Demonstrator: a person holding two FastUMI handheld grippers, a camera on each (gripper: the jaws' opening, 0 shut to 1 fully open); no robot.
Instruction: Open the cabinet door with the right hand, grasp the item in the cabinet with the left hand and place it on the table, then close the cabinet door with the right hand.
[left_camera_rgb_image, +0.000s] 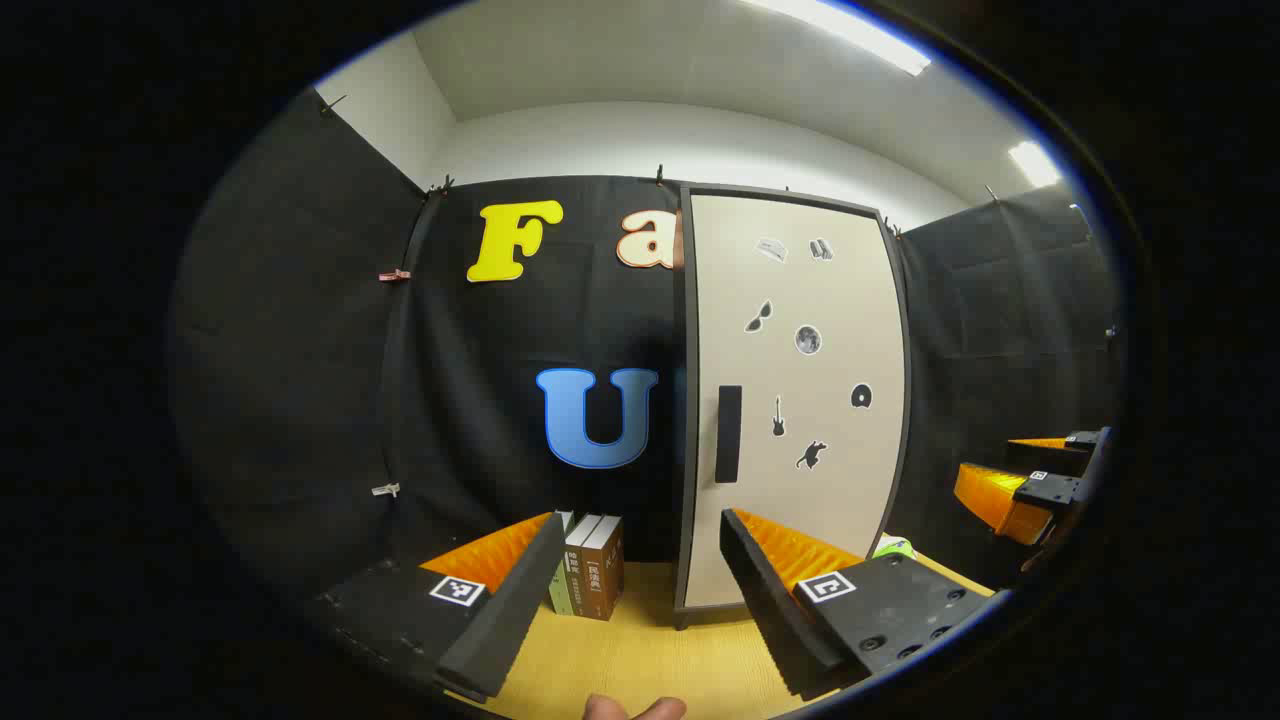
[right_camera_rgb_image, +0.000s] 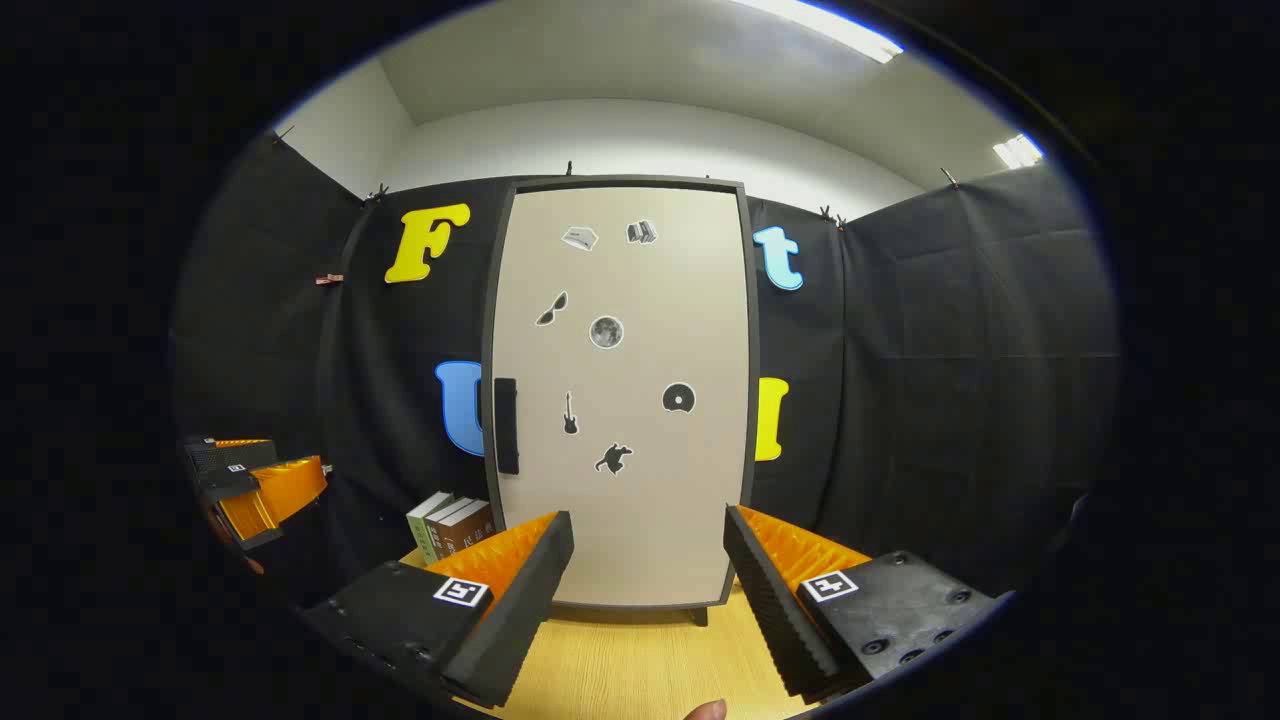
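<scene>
A tall beige cabinet (right_camera_rgb_image: 620, 400) with a dark frame stands at the back of the wooden table, its door (left_camera_rgb_image: 800, 400) shut. A dark vertical handle (right_camera_rgb_image: 506, 425) sits on the door's left edge, also seen as the handle (left_camera_rgb_image: 728, 434). What is inside the cabinet is hidden. My right gripper (right_camera_rgb_image: 648, 590) is open, facing the door's lower middle, some way off. My left gripper (left_camera_rgb_image: 640, 600) is open, aimed left of the cabinet. In the left gripper view the right gripper (left_camera_rgb_image: 1040, 480) hovers at far right; in the right gripper view the left gripper (right_camera_rgb_image: 250, 480) hovers at far left.
Three upright books (left_camera_rgb_image: 588, 565) stand on the table (left_camera_rgb_image: 640, 650) left of the cabinet, against the cloth wall; they appear as books (right_camera_rgb_image: 450, 525) too. A small green and white object (left_camera_rgb_image: 893, 547) lies by the cabinet's right foot. Bare wood lies in front of the cabinet.
</scene>
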